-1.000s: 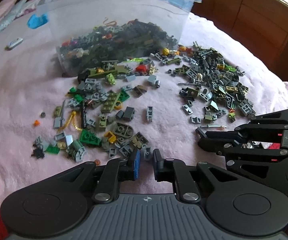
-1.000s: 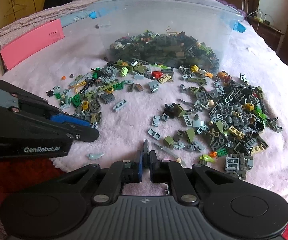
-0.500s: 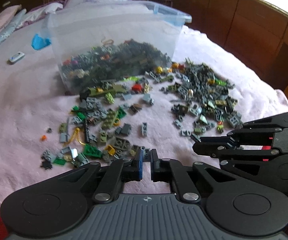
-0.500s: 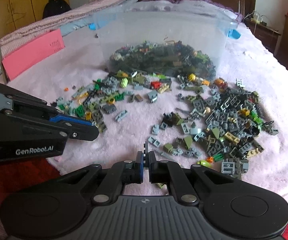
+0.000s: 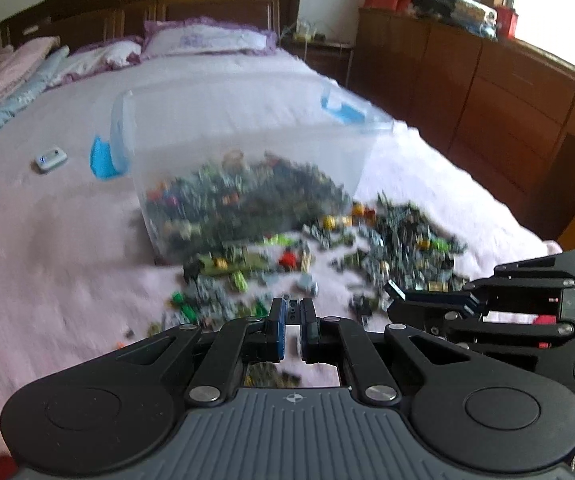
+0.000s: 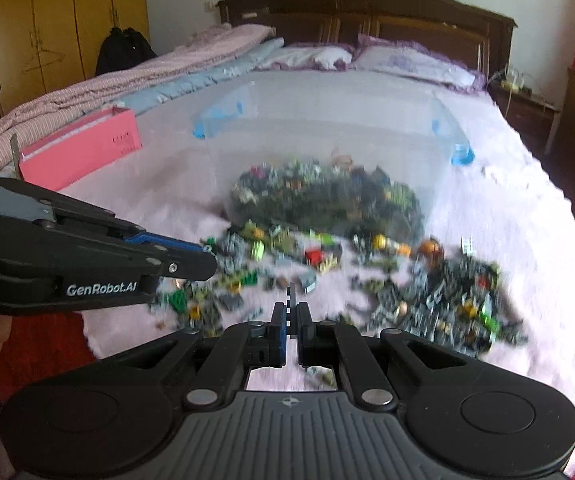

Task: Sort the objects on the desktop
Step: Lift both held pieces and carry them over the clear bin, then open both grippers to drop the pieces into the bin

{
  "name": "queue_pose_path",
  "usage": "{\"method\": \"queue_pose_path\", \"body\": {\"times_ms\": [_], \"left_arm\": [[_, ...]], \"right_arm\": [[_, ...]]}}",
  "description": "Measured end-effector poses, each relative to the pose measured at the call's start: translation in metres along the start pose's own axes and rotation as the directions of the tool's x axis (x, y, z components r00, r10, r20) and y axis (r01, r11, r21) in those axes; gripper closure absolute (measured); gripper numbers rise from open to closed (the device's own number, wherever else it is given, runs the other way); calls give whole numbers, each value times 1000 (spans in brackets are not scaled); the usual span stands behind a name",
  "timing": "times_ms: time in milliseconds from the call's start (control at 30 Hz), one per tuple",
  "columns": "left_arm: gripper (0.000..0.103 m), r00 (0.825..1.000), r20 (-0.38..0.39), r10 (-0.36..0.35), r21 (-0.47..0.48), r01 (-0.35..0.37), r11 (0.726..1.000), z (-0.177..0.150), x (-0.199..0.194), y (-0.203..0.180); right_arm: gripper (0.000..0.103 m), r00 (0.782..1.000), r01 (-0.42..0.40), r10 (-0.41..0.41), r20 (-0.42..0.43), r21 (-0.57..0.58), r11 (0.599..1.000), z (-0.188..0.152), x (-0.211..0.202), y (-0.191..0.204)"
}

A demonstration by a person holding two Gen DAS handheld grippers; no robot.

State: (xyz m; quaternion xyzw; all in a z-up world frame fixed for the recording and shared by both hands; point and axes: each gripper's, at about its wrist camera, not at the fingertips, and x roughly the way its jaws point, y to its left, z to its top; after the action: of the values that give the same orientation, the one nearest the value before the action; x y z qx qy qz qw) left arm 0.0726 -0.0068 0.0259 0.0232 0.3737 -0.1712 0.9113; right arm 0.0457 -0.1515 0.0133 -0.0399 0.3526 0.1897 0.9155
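Both grippers have lifted off the blanket since the earlier frames; view now takes in the headboard, bricks blurred.

Left gripper (image 5: 293,312) clamped on a small dark grey brick (image 5: 292,309). Right gripper (image 6: 292,314) clamped on a thin grey plate (image 6: 292,300) standing on edge between the pads. Both pieces are held above the blanket's near edge.

Progress: early, by my read. Clear bin (image 6: 327,152) mid-bed holds a big mixed heap; two loose piles remain on the pink blanket (image 5: 47,272) in front of it, left pile (image 5: 215,300) greener, right pile (image 6: 447,292) mostly grey.

Hard to tell: motion blur smears every brick, so shapes and counts are unreadable. Can't see where the held pieces go. Gripper bodies hide the near edge.
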Motion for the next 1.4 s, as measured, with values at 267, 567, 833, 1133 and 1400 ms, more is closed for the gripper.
{"method": "queue_pose_path", "body": {"times_ms": [267, 567, 833, 1133, 1400], "left_arm": [[94, 997, 70, 28, -4, -28, 1000, 28, -6, 8], [94, 992, 116, 48, 20, -50, 999, 47, -16, 12], [94, 988, 149, 43, 50, -51, 997, 60, -19, 9], [94, 979, 193, 59, 65, -73, 995, 86, -14, 15], [94, 975, 205, 86, 72, -102, 992, 120, 15, 26]], "right_arm": [[98, 998, 23, -21, 57, -37, 999, 30, -4, -2], [98, 995, 39, -32, 97, -67, 997, 49, -9, -6], [98, 989, 51, -36, 143, -100, 994, 71, -13, -10], [98, 984, 62, -35, 177, -148, 987, 102, -3, -14], [98, 979, 71, -38, 199, -158, 985, 139, 26, -25]]}}
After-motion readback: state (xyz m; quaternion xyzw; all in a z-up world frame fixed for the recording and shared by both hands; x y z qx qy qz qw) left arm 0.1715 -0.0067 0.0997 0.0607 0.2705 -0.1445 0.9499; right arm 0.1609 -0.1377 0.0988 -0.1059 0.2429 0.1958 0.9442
